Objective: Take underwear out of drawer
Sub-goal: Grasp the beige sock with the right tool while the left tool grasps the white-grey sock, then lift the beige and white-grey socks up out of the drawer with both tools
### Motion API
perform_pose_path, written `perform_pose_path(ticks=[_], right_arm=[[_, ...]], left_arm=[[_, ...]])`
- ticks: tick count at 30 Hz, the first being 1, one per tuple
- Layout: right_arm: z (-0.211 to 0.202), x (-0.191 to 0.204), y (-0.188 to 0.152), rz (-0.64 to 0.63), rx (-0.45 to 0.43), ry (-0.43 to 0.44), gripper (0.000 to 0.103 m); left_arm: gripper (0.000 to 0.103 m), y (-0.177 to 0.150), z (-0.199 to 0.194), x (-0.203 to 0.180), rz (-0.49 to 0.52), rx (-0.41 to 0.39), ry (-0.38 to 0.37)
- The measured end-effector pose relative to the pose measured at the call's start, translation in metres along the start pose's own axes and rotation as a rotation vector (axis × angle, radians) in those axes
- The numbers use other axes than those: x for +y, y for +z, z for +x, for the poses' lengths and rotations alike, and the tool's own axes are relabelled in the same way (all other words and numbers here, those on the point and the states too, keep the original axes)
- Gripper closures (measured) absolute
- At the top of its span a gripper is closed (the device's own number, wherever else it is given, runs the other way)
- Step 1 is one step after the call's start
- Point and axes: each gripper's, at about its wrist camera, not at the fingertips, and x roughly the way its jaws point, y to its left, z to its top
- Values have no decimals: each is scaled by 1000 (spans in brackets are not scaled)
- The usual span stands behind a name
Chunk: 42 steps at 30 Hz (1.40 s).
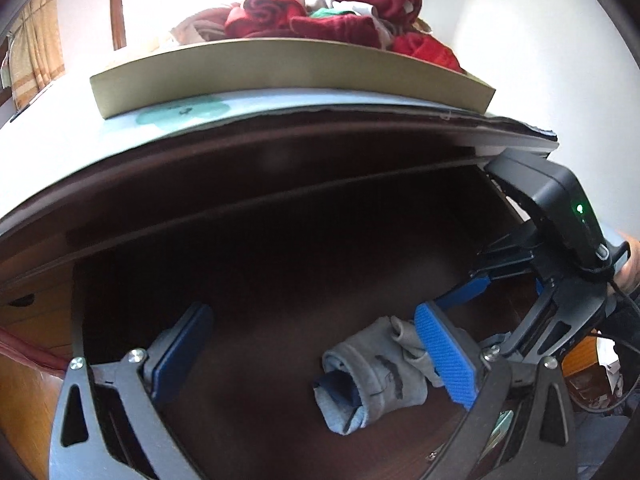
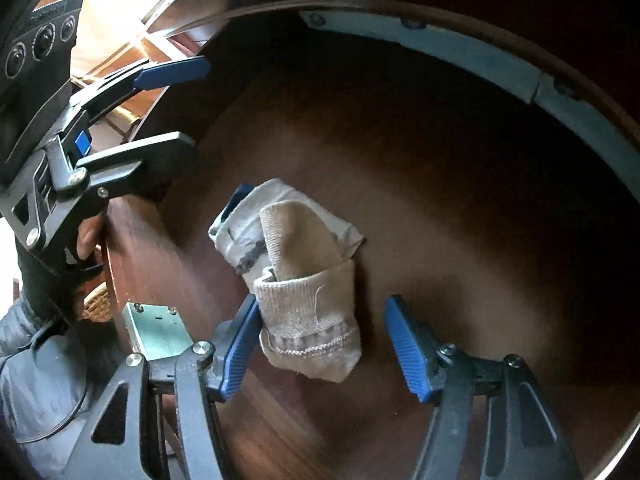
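Observation:
A rolled bundle of pale grey and beige underwear (image 2: pixel 304 280) lies alone on the dark wooden floor of the open drawer (image 2: pixel 460 208). My right gripper (image 2: pixel 324 344) points down at it with the jaws apart. The left blue pad (image 2: pixel 240 344) touches the bundle's side, and the right pad stands clear of it. In the left wrist view the same bundle (image 1: pixel 368 376) lies between the wide-open fingers of my left gripper (image 1: pixel 316 348), close to the right pad (image 1: pixel 444 360). Neither gripper holds anything.
On top of the dresser sits a shallow olive tray (image 1: pixel 280 72) heaped with red and pale clothes (image 1: pixel 340 8). A metal slide rail (image 2: pixel 460 48) runs along the drawer's far side. A metal lock plate (image 2: pixel 156 328) is fixed on the drawer front. A person's hand (image 2: pixel 88 240) grips the left tool.

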Motion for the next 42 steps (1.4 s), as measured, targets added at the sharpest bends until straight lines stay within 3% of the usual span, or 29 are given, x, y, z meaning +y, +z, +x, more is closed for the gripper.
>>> perform_pose_path(ticks=[4,6,11,15,23,32,38,42], right_arm=[[10,2,-2,-2,56,20,39],[12,3,0,-12,61,11,50],[3,2,-4,-4,-14,-24,63],[-16,-9,-12,58,-129,-27,63],[-41,-23,-37,154,-278,11,63],[-48,-25,-41,149,-325,14,63],[-58,-27,-48,155,-342,14,63],[-63,-30,-53,168,-368,30,63]], left_arm=[[1,3,9,-5,26,48,-18],[1,3,13,-9,49,67,-15],[1,1,22,-18,89,120,-15],[1,0,36,-26,127,195,-18],[1,-12,78,-69,339,419,13],[10,-12,107,-69,280,543,-13],[28,-14,119,-74,277,585,-22],[55,-17,114,-80,283,548,-28]])
